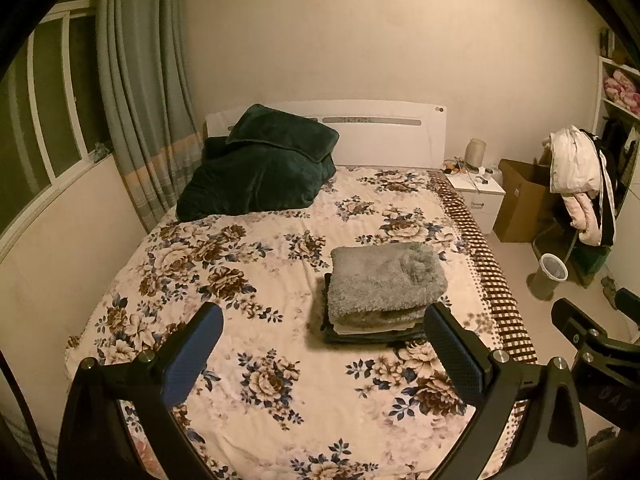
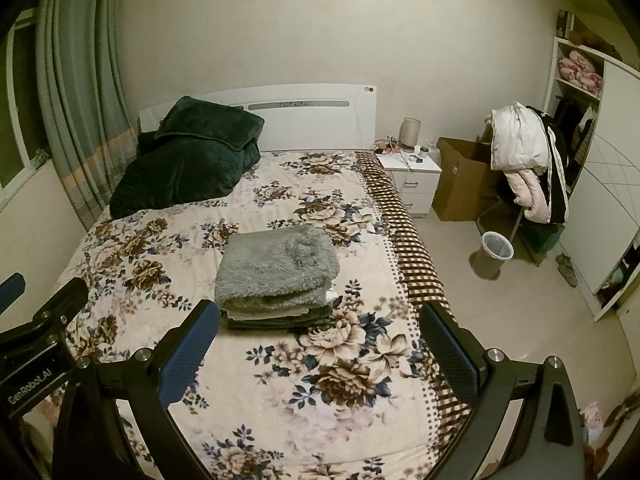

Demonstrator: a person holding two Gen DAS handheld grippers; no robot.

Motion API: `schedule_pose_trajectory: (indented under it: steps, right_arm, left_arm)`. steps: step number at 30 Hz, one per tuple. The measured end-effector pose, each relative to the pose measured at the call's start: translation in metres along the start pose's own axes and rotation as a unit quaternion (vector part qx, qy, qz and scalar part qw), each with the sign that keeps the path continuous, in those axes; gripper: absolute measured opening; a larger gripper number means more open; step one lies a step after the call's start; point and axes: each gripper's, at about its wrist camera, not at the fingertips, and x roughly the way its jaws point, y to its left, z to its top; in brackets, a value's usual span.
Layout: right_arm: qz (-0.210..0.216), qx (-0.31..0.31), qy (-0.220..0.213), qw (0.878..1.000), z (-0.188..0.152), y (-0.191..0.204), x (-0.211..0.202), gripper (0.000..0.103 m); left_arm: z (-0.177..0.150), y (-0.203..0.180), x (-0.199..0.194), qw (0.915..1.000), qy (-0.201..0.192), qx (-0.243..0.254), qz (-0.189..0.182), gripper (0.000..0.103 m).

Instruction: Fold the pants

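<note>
A stack of folded clothes lies on the floral bed (image 1: 240, 264). A fluffy grey folded garment (image 1: 384, 280) tops the stack, with paler and dark folded pieces (image 1: 372, 334) under it. The stack also shows in the right wrist view (image 2: 276, 270). My left gripper (image 1: 324, 344) is open and empty, held above the bed's near end, short of the stack. My right gripper (image 2: 320, 340) is open and empty, also held back from the stack. Each gripper shows at the edge of the other's view.
A dark green blanket (image 1: 260, 164) is heaped at the headboard. A white nightstand (image 2: 412, 176), a cardboard box (image 2: 464, 180), a clothes-draped chair (image 2: 524, 160) and a bin (image 2: 494, 254) stand on the floor to the right. Curtains (image 1: 140, 100) hang on the left.
</note>
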Motion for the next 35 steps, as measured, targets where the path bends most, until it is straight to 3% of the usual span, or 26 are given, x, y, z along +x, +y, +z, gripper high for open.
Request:
schedule_pose_trajectory:
  steps: [35]
  right_arm:
    - [-0.007, 0.015, -0.004, 1.000, -0.014, 0.000, -0.020, 0.102]
  left_arm:
    - [-0.001, -0.005, -0.008, 0.9998, -0.010, 0.000, -0.018, 0.103]
